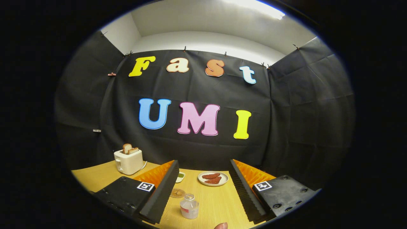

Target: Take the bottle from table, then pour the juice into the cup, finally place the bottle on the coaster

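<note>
1. While the gripper (pixel 203 187) hangs above the wooden table (pixel 219 203), its two fingers stand spread wide apart, holding nothing, one black ridged pad (pixel 160 190) on the left and the other on the right.
2. The bottle (pixel 189 206) stands upright on the table in the gap between the fingers, nearer the left finger than the right and touching neither. It is a small clear bottle with a cap on; I cannot tell how much juice is in it.
3. The coaster (pixel 177 193), a small round patterned disc, lies flat just beyond the bottle, hard by the inner edge of the left finger, with nothing on it.
4. Further ahead, partly hidden behind the left fingertip, sits a small white cup (pixel 180 176) with something greenish in it; I take this for the cup, though too little of it shows to be sure.
5. Beyond the fingertips, toward the right finger, a white plate (pixel 213 178) carries two reddish-brown pieces of food. Off past the left finger stands a cream toaster (pixel 128 161) with bread poking out.
6. A fingertip (pixel 221 225) of a person shows at the near table edge, between the fingers.
7. As I judge it, nothing of the task is done yet: the bottle is untaken, the pouring has not happened, the coaster is bare. All three steps remain, starting with closing on the bottle.
</note>
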A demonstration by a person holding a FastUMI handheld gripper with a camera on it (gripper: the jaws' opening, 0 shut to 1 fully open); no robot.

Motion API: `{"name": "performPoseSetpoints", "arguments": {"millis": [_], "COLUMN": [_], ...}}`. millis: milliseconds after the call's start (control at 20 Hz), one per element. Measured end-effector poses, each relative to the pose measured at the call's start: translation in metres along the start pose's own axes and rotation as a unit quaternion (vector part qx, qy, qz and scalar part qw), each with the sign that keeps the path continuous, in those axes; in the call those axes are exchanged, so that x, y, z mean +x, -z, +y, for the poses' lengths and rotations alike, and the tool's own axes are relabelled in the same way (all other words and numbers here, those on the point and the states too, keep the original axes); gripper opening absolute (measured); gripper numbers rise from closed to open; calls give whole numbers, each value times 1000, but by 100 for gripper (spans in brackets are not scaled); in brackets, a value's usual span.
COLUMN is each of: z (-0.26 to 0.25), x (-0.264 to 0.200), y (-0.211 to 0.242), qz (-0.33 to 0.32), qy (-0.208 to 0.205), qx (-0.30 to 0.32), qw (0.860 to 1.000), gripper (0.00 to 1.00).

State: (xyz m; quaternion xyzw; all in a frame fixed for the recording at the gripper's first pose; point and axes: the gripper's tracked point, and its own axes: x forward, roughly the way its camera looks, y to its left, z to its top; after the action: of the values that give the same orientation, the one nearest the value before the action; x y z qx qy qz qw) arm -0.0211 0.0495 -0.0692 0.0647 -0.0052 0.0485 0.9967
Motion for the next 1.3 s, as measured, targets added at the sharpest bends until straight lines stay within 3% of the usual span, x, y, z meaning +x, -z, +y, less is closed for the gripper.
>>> {"name": "performPoseSetpoints", "arguments": {"millis": [500, 1300], "z": [19, 32], "x": [0, 17], "y": [39, 185], "qz": [18, 88], "qy": [-38, -57], "qx": [0, 23], "qw": [999, 994], "gripper": [97, 97]}}
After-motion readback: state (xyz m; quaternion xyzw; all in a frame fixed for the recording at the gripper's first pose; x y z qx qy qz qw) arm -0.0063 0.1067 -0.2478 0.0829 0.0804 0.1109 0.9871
